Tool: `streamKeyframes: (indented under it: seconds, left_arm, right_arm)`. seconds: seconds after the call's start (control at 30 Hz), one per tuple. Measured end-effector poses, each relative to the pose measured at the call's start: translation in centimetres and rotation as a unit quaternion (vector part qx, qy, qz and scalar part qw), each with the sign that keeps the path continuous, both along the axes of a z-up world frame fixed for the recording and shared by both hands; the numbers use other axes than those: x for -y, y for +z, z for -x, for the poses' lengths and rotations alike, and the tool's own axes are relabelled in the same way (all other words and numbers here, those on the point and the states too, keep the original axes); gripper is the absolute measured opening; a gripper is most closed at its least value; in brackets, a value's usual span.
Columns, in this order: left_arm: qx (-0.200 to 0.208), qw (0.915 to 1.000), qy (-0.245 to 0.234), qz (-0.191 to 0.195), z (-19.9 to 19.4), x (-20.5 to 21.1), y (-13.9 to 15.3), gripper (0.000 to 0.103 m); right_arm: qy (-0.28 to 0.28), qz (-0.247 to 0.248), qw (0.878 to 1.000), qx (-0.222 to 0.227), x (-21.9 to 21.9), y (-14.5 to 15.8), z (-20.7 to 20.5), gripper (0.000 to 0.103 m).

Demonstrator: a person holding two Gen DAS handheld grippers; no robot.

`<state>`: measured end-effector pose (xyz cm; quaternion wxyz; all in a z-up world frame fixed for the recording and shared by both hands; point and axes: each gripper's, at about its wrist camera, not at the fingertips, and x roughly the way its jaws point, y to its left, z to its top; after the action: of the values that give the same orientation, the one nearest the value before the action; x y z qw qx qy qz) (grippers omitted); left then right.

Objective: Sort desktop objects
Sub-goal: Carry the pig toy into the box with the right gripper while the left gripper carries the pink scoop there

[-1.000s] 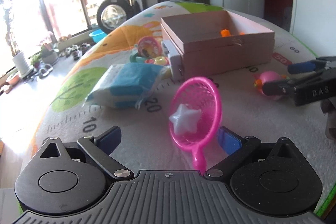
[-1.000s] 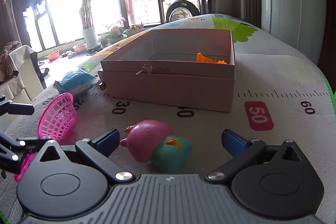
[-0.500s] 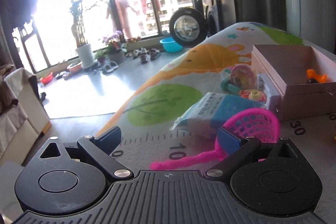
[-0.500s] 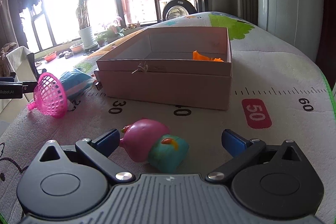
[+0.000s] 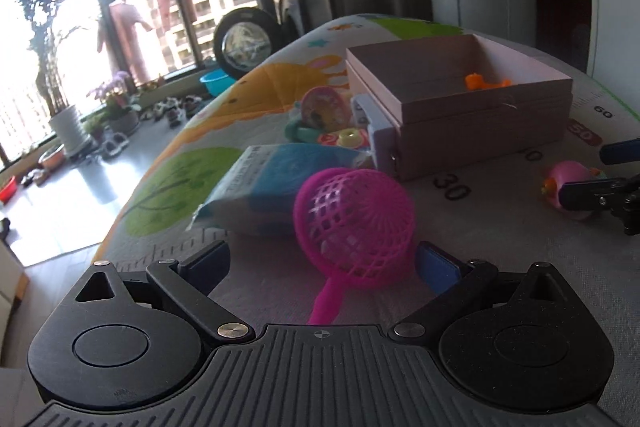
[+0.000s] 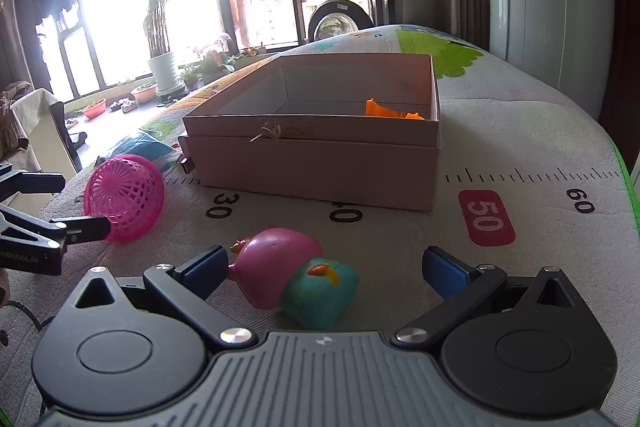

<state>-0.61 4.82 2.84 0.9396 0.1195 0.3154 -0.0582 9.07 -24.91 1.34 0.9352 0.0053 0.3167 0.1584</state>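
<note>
the left gripper [image 5: 322, 261] is spread wide with the pink net scoop [image 5: 354, 223] lying between its blue pads, the handle running back under the camera; nothing is pinched yet. the right gripper [image 6: 324, 267] is just as wide, its blue pads either side of the pink and teal toy [image 6: 296, 277] on the mat [image 6: 520, 147], also without a grip. the likely step is to close on each and carry it to the pink box [image 6: 320, 163], which stands open just beyond, with one orange toy [image 6: 390, 111] already inside

to do it well, the left should probably close on the thin solid handle rather than the basket, since the open lattice looks springy and could flex or twist out. the right would do best to squeeze the rounded pink body near its widest part, squarely, because a smooth, bulging shape tends to pop out of flat pads

the scoop is glossy moulded plastic, a round mesh bowl. the toy looks soft and rubbery, with a small orange beak. the box is matte card with straight walls. a crinkly blue packet [image 5: 260, 187] lies behind the scoop on the quilted, printed mat
</note>
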Motion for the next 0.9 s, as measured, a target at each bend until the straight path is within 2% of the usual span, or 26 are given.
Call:
streamKeyframes:
  seconds: [0.13, 0.23, 0.33, 0.4, 0.47, 0.53, 0.63, 0.73, 0.83, 0.9]
  left_arm:
    - [-0.011, 0.9995, -0.029, -0.005, -0.6, 1.9, -0.7, 0.101]
    - [-0.001, 0.9996, -0.014, -0.026, -0.9, 2.7, -1.1, 0.1]
    - [0.035, 0.9977, 0.006, -0.058, -0.8, 2.9, -1.0, 0.087]
    - [0.042, 0.9972, 0.004, -0.061, -0.8, 2.9, -0.8, 0.077]
    - [0.037, 0.9977, -0.002, -0.056, -0.8, 2.8, -0.5, 0.076]
    - [0.035, 0.9981, -0.012, -0.05, -0.5, 2.8, -0.1, 0.076]
    - [0.019, 0.9994, -0.029, -0.007, 0.3, 2.8, 0.9, 0.076]
    - [-0.014, 0.9965, -0.054, 0.063, 0.9, 2.9, 2.0, 0.076]
    - [-0.051, 0.9881, -0.075, 0.124, 1.0, 3.3, 2.4, 0.076]
    - [-0.078, 0.9831, -0.069, 0.151, 0.4, 3.6, 1.9, 0.077]
  right_arm:
    - [-0.002, 0.001, 1.0, 0.003, 0.0, 0.0, 0.1, 0.103]
    - [-0.001, 0.003, 1.0, 0.006, -0.1, 0.0, 0.2, 0.103]
    - [0.009, 0.017, 1.0, 0.013, -0.6, 0.1, 0.4, 0.103]
    - [0.025, 0.038, 0.999, 0.022, -1.3, 0.2, 0.7, 0.103]
    - [0.045, 0.066, 0.996, 0.034, -2.3, 0.3, 1.1, 0.098]
    - [0.069, 0.094, 0.992, 0.04, -3.2, 0.2, 1.5, 0.078]
    - [0.088, 0.119, 0.988, 0.033, -3.7, 0.1, 1.8, 0.057]
    - [0.098, 0.111, 0.989, 0.021, -2.9, 0.9, 2.1, 0.053]
    - [0.098, 0.102, 0.99, 0.015, -1.9, 1.7, 2.7, 0.052]
    - [0.086, 0.095, 0.992, -0.001, -1.2, 2.0, 2.8, 0.052]
